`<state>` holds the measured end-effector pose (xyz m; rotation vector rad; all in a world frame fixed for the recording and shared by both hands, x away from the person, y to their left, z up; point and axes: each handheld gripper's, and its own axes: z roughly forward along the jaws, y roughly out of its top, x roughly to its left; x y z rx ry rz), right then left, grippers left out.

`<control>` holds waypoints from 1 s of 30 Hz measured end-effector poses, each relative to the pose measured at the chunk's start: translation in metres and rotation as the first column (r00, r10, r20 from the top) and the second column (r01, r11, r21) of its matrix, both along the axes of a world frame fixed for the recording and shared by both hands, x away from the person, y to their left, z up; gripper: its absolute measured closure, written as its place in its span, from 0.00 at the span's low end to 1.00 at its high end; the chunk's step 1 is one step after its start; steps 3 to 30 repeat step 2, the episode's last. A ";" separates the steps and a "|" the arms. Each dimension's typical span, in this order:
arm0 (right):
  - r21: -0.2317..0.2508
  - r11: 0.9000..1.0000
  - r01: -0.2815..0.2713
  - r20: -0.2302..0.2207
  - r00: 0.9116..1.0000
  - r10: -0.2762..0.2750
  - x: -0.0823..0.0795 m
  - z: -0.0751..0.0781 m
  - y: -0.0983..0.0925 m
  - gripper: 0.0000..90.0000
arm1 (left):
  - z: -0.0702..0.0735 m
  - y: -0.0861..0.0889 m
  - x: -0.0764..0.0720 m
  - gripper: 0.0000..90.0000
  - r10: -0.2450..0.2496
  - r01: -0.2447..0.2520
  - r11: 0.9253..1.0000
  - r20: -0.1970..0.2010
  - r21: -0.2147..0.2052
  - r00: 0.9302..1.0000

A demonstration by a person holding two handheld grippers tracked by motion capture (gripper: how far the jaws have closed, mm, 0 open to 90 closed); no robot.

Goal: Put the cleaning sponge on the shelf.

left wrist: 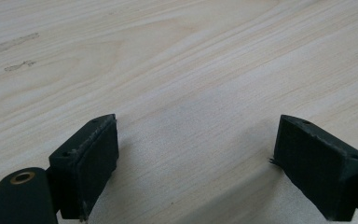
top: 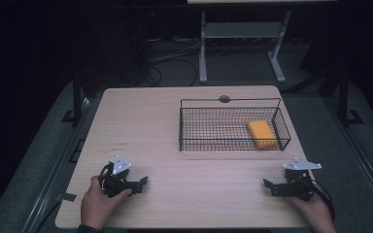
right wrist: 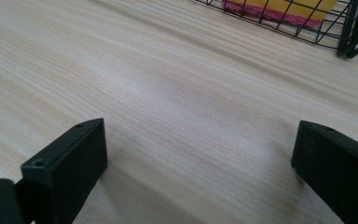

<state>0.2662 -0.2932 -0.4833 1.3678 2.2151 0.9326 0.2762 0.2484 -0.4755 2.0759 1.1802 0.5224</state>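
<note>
A black wire basket stands on the right half of the wooden table. Inside it, at its right end, lies a yellow sponge with a pink underside. My left gripper rests near the table's front left, held by a hand, its jaws pointing right. In the left gripper view the left gripper stands open over bare wood. My right gripper rests near the front right, jaws pointing left. In the right gripper view the right gripper is open, with the basket's corner beyond it.
A round cable hole sits at the table's far edge behind the basket. Beyond the table stand a white desk frame and cables on the dark floor. Faint scuff marks streak the wood ahead of the left gripper.
</note>
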 end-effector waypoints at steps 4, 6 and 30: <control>0.000 1.000 0.000 0.000 1.000 0.000 0.000 0.000 0.000 0.03 | 0.000 0.000 0.000 0.14 0.000 0.000 1.000 0.000 0.000 1.000; 0.000 1.000 0.000 0.000 1.000 0.000 0.000 0.000 0.000 0.03 | 0.000 0.000 0.000 0.14 0.000 0.000 1.000 0.000 0.000 1.000; 0.000 1.000 0.000 0.000 1.000 0.000 0.000 0.000 0.000 0.03 | 0.000 0.000 0.000 0.14 0.000 0.000 1.000 0.000 0.000 1.000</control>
